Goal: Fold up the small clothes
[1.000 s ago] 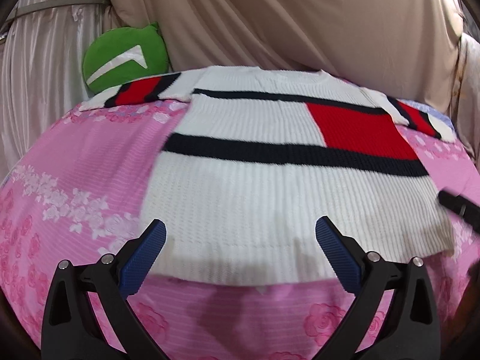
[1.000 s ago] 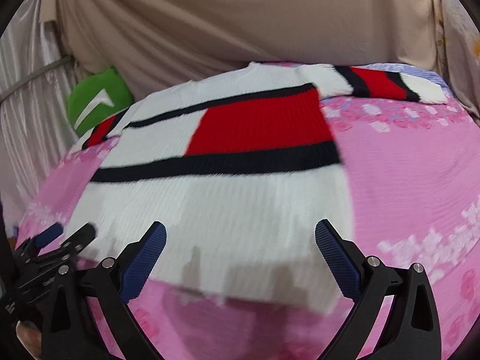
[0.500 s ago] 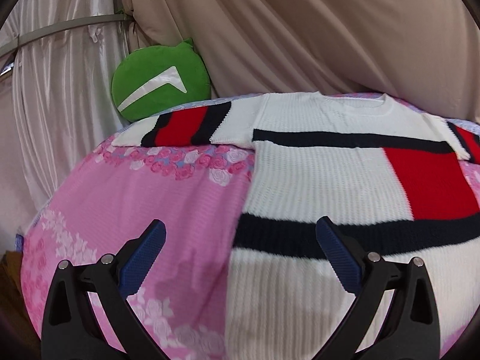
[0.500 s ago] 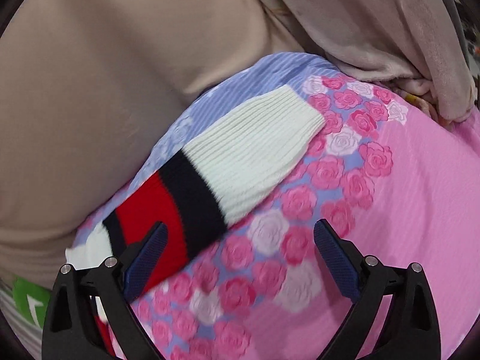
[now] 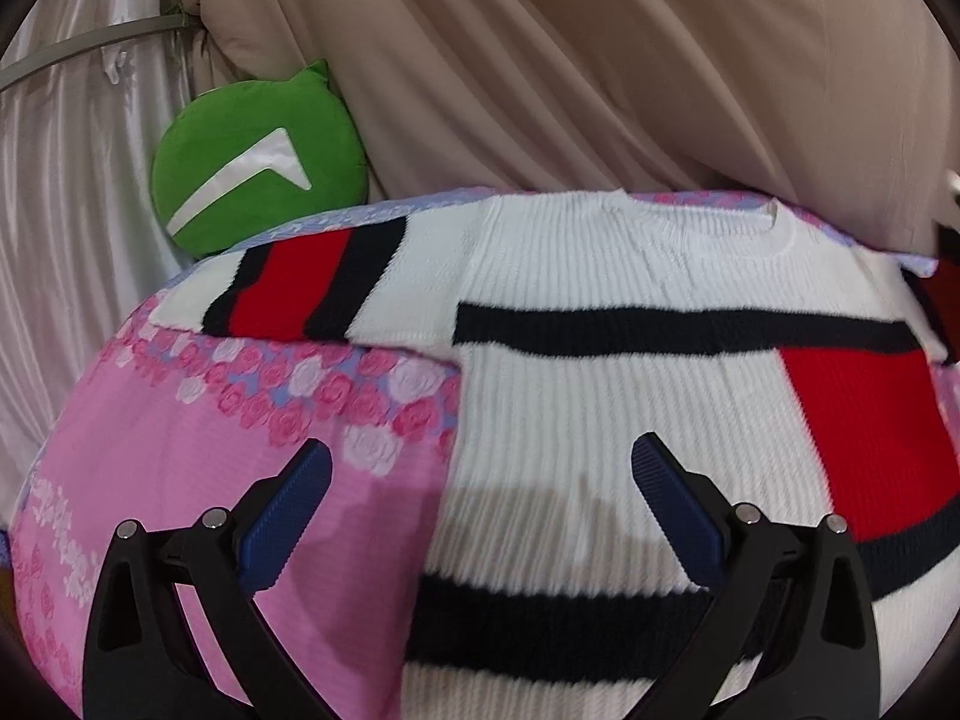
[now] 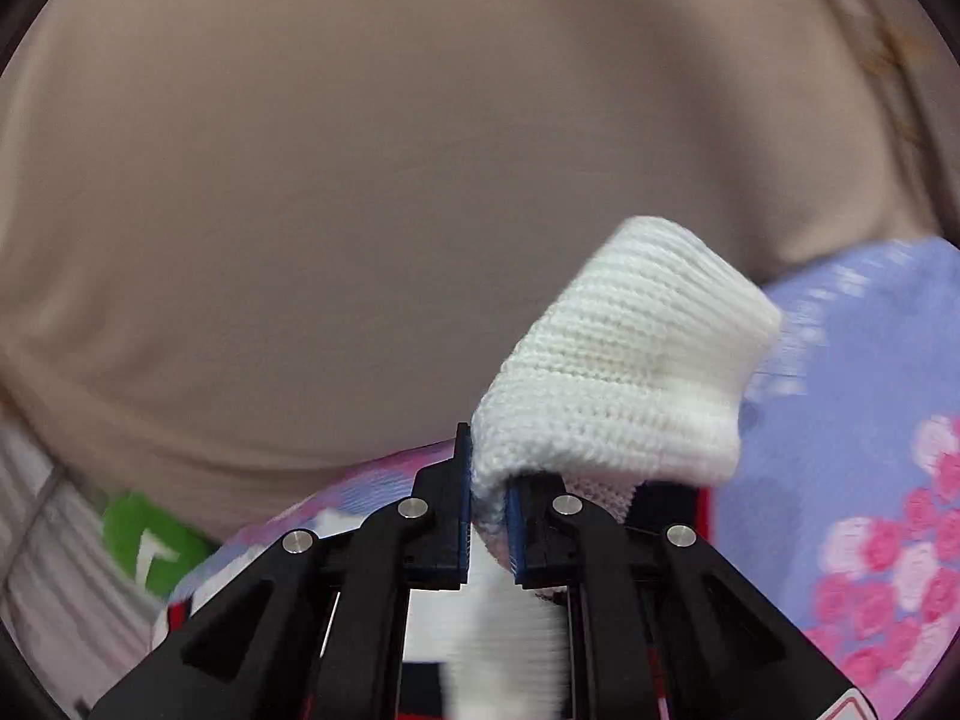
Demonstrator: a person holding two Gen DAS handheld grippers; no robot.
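Observation:
A white knit sweater (image 5: 600,420) with black stripes and red blocks lies flat on a pink flowered bedspread (image 5: 180,450). Its left sleeve (image 5: 300,294) stretches out to the left. My left gripper (image 5: 480,480) is open and empty, hovering over the sweater's left side edge. In the right wrist view my right gripper (image 6: 486,510) is shut on the white cuff of the sweater's right sleeve (image 6: 624,360), lifted off the bed so the cuff bunches above the fingers.
A green round cushion (image 5: 258,162) sits at the back left against a beige drape (image 5: 600,60); it also shows in the right wrist view (image 6: 150,546). Silvery curtain (image 5: 60,210) hangs on the left. The bedspread's blue flowered band (image 6: 870,450) lies to the right.
My right gripper closed on the right sleeve's cuff and lifted it. My left gripper moved forward and left along the sweater's left side, staying open.

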